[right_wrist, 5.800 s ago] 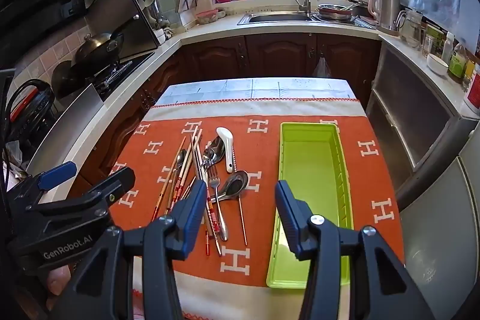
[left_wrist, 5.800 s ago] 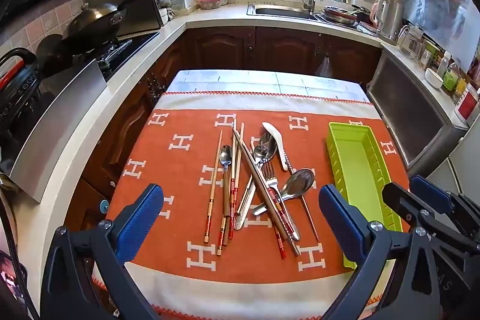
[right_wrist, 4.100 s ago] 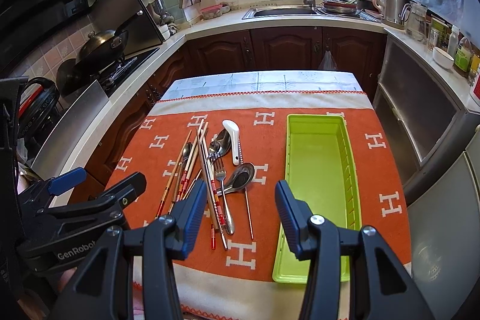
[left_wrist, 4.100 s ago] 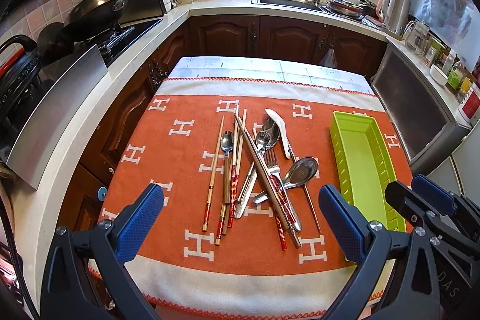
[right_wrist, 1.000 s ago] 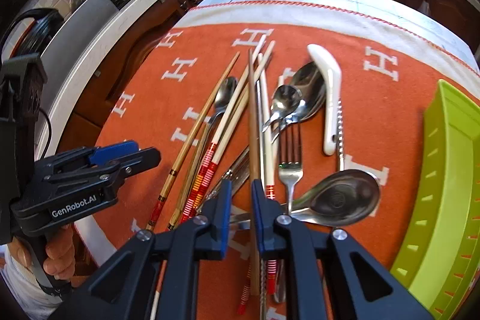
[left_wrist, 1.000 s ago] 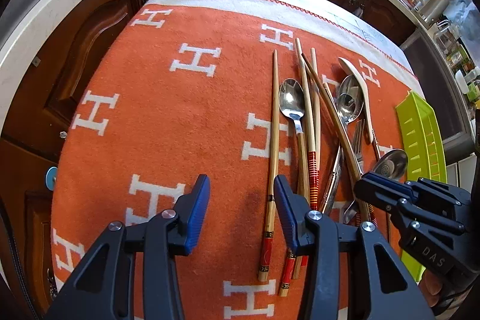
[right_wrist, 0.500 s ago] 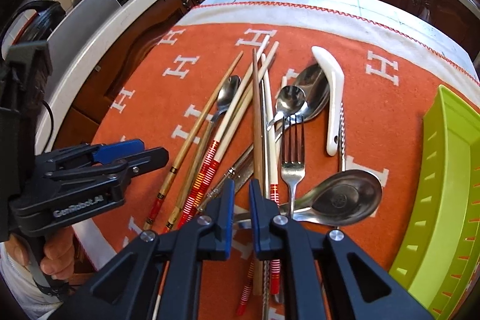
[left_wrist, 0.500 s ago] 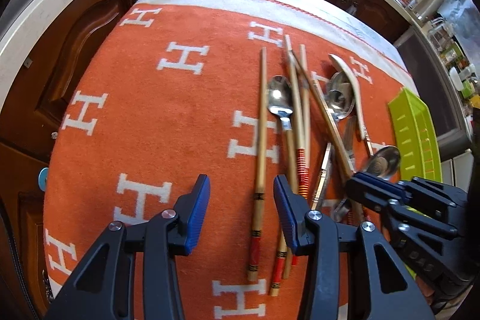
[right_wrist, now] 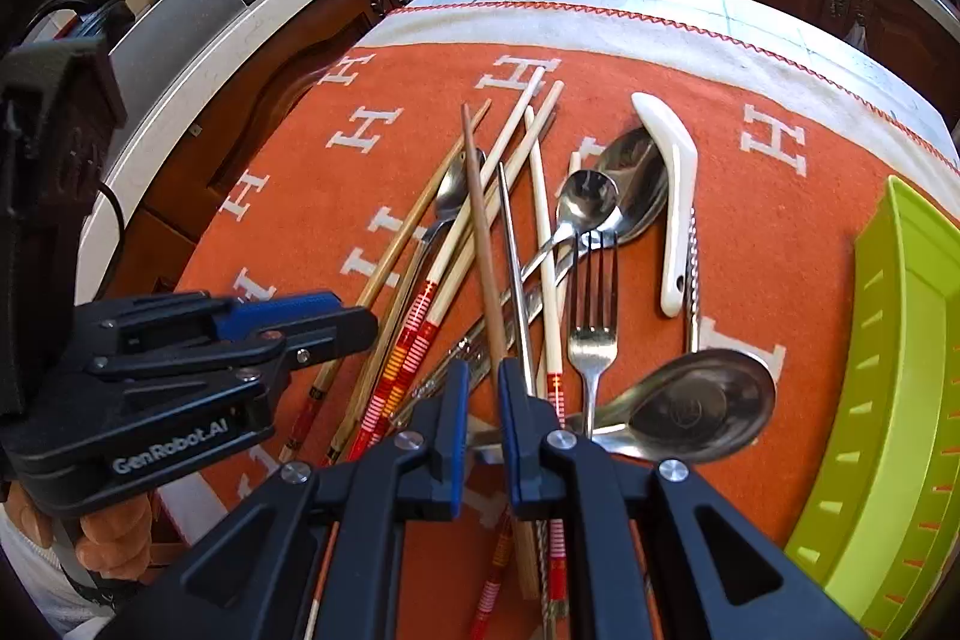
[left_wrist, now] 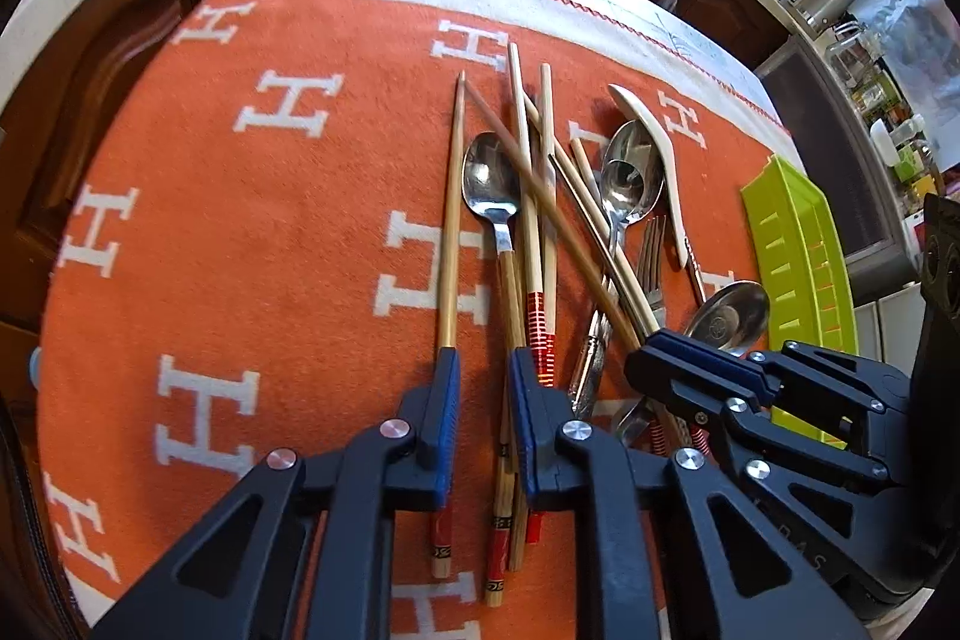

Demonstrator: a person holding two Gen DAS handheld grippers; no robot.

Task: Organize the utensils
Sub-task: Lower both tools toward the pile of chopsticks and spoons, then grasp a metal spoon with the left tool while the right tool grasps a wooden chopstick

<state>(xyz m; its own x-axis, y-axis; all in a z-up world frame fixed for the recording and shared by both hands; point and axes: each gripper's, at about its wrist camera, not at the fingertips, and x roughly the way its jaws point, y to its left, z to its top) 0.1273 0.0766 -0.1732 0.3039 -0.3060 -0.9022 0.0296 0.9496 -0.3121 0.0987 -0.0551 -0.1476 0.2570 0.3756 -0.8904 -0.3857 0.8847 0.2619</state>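
A pile of chopsticks, spoons and a fork (right_wrist: 591,292) lies on the orange cloth (left_wrist: 252,220). My right gripper (right_wrist: 483,376) is shut on a dark brown chopstick (right_wrist: 480,232), whose far end tilts up over the pile; it also shows in the left wrist view (left_wrist: 540,202). My left gripper (left_wrist: 483,370) is narrowed around the leftmost bamboo chopstick (left_wrist: 451,220); a small gap remains between its pads, and I cannot tell if it grips. A white ceramic spoon (right_wrist: 675,196) and a large steel spoon (right_wrist: 696,406) lie to the right.
A green utensil tray (right_wrist: 906,340) stands at the right edge of the cloth, also visible in the left wrist view (left_wrist: 798,250). Dark wood cabinets and a pale countertop (right_wrist: 198,58) surround the table. A stove with pans is at the far left.
Both grippers dropped from above the table onto the pile and closed. The right one took hold of the brown chopstick and raised its far end. The left one narrowed around the leftmost chopstick.
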